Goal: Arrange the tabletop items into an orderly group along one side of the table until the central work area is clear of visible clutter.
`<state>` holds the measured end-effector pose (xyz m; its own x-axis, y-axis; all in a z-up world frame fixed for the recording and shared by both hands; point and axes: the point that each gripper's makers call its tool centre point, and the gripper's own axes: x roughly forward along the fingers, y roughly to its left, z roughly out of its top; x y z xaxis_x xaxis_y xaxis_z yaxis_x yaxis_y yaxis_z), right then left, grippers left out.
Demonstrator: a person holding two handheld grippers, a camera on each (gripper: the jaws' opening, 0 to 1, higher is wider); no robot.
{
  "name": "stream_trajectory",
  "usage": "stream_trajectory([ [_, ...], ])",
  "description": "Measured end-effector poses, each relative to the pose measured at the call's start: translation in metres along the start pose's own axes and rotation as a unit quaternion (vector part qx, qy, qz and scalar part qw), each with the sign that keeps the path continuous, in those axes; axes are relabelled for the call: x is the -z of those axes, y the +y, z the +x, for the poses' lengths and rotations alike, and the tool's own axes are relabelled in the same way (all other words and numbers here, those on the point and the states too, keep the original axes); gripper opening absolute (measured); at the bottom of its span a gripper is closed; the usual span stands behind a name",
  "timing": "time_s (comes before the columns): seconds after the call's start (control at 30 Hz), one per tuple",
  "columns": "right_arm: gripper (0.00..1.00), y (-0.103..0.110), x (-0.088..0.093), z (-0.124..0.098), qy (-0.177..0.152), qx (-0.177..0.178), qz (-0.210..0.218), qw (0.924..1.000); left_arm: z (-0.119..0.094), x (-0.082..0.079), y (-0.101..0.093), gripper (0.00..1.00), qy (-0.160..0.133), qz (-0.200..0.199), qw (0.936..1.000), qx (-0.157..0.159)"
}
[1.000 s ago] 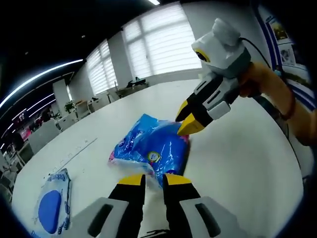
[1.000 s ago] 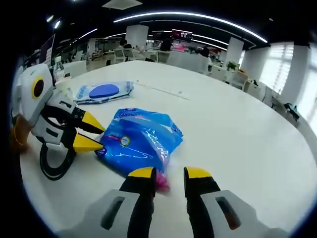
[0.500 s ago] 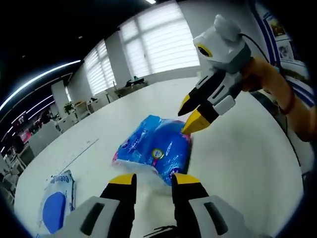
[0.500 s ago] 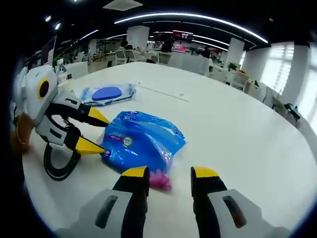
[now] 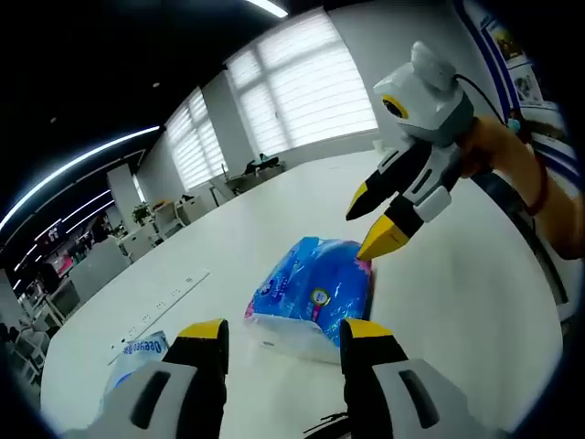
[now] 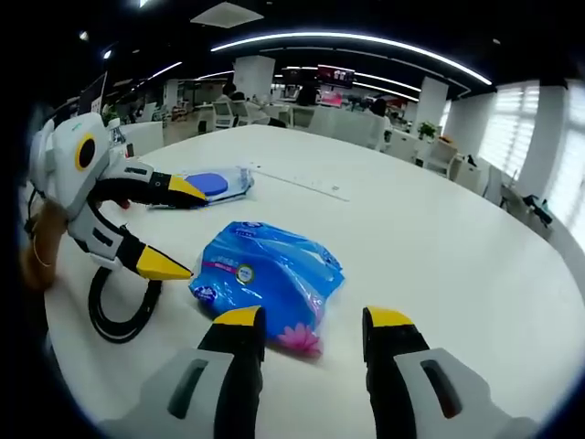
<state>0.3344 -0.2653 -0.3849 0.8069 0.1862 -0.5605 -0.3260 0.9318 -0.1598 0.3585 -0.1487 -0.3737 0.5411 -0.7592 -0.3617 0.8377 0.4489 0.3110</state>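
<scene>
— What have you got in front of you?

— I'm looking along my left tool [image 5: 283,334]; its two yellow-tipped jaws stand spread apart with nothing between them; just past them the blue packet [image 5: 315,294] lies flat on the white table [image 5: 457,302], a white end of it turned toward me; my right tool [image 5: 382,219] comes into this view from the right, hanging above the far end of the packet, jaws parted, the lower tip close to the packet's edge, though I cannot tell whether it touches.

— And from the other side?

— Along my right tool [image 6: 313,320] the jaws are likewise spread and empty; the blue packet [image 6: 267,279] lies just beyond the tips, a pink flower print on the corner nearest me; I'd say it sits near the table's [image 6: 457,247] edge on my side rather than out in the middle; my left tool [image 6: 164,224] enters from the left with its jaws wide open, one tip pointing at the packet's left end, the other raised toward the back.

— Anything else on the table?

— A flat wipes pack [image 6: 208,185] with a blue oval lid lies farther back, well apart from the blue packet; in the left gripper view I catch its corner [image 5: 137,355] low on the left, beside my left jaw; a black cable loop [image 6: 123,306] hangs from the left tool and rests on the table near the packet; a thin strip [image 6: 302,183] lies across the table behind the wipes pack; a hand and sleeve [image 5: 521,174] hold the right tool.
</scene>
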Motion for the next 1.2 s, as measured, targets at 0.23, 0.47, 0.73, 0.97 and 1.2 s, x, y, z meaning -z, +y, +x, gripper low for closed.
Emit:
stream_trajectory([
  [0.23,0.43,0.004,-0.012,-0.004,-0.015,-0.001,-0.004,0.9999,-0.01,-0.008,0.015,0.51,-0.01,-0.01,0.9998,-0.015],
  [0.47,0.43,0.011,-0.025,-0.004,-0.022,-0.004,-0.014,0.9997,-0.026,-0.013,0.04,0.54,-0.019,-0.042,0.9981,-0.042],
  [0.73,0.44,0.02,-0.041,0.001,-0.027,-0.009,-0.028,0.9992,-0.05,-0.018,0.068,0.54,-0.03,-0.064,0.9955,-0.064],
  [0.97,0.44,0.029,-0.052,0.007,-0.029,-0.017,-0.039,0.9987,-0.067,-0.014,0.094,0.54,-0.025,-0.053,0.9932,-0.101],
  [1.2,0.44,0.038,-0.065,0.013,-0.033,-0.028,-0.041,0.9982,-0.076,-0.006,0.103,0.52,-0.015,-0.08,0.9912,-0.104],
])
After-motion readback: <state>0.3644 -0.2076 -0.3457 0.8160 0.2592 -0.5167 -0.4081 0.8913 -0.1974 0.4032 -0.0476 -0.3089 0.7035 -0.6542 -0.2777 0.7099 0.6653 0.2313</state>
